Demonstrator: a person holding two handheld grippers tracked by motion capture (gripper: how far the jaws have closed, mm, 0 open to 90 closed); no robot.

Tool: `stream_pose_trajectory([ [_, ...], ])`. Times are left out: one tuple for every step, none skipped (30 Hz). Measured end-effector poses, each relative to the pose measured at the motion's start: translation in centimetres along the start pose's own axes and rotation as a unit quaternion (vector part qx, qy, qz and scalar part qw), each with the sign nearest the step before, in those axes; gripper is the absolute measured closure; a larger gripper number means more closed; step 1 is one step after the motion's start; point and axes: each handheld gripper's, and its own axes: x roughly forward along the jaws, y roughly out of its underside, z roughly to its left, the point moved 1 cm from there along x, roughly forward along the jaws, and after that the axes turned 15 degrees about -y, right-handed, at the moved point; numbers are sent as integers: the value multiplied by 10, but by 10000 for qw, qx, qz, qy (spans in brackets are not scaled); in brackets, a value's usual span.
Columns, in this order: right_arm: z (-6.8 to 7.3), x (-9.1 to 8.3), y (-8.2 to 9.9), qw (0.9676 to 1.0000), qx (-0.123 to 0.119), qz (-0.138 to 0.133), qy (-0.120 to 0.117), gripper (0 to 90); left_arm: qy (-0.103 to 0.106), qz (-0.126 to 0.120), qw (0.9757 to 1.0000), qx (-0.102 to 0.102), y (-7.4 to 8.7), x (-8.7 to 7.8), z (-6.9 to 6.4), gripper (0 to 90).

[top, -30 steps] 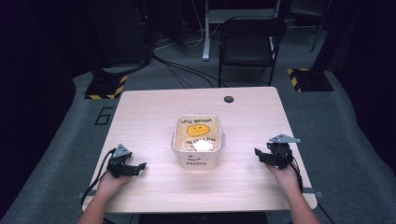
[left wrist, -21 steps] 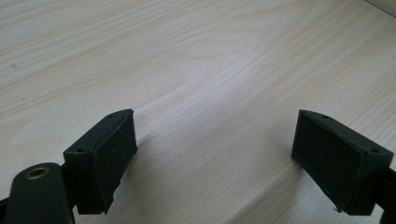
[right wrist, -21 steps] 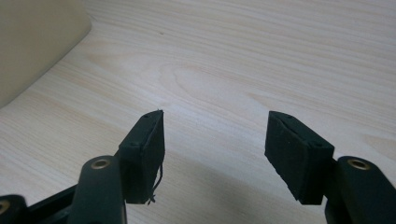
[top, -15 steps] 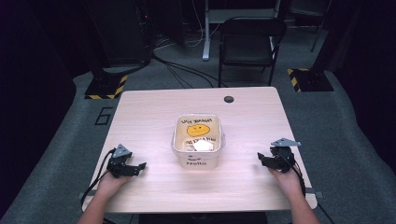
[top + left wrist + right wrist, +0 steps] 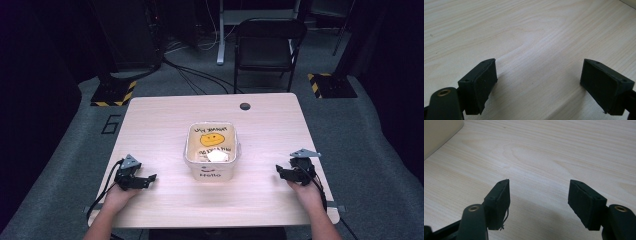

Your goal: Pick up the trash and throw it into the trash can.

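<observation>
1. The pale wood surface [image 5: 165, 125] takes up the middle of the high view, with a small dark round hole [image 5: 245, 106] near its far edge.
2. Behind the surface, on the grey floor, stands a black folding chair [image 5: 267, 47].
3. A white square tub [image 5: 212, 151] sits at the centre of the surface, well apart from both tools and roughly midway between them. It bears a yellow smiley face and handwritten lettering, and a small white object [image 5: 217, 155] lies inside it near the front wall.
4. In the right gripper view, a corner of the tub [image 5: 439, 133] shows at the upper left, clear of the jaws.
5. The left tool [image 5: 147, 178] lies low on the surface at the near left, held in a hand. Its jaws stand wide apart, released, with bare wood between them [image 5: 537, 82].
6. The right tool [image 5: 281, 171] rests at the near right, pointing toward the tub. Its jaws have just been opening and stand released, nothing between them [image 5: 539, 200].
</observation>
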Motion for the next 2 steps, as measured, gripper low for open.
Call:
stream_pose_trajectory([
  [0,0,0,10000,0,12,11,317,1,1,10000,0,0,0,0,134],
  [-1,2,1,10000,25,12,50,303,-1,1,10000,1,0,0,0,134],
])
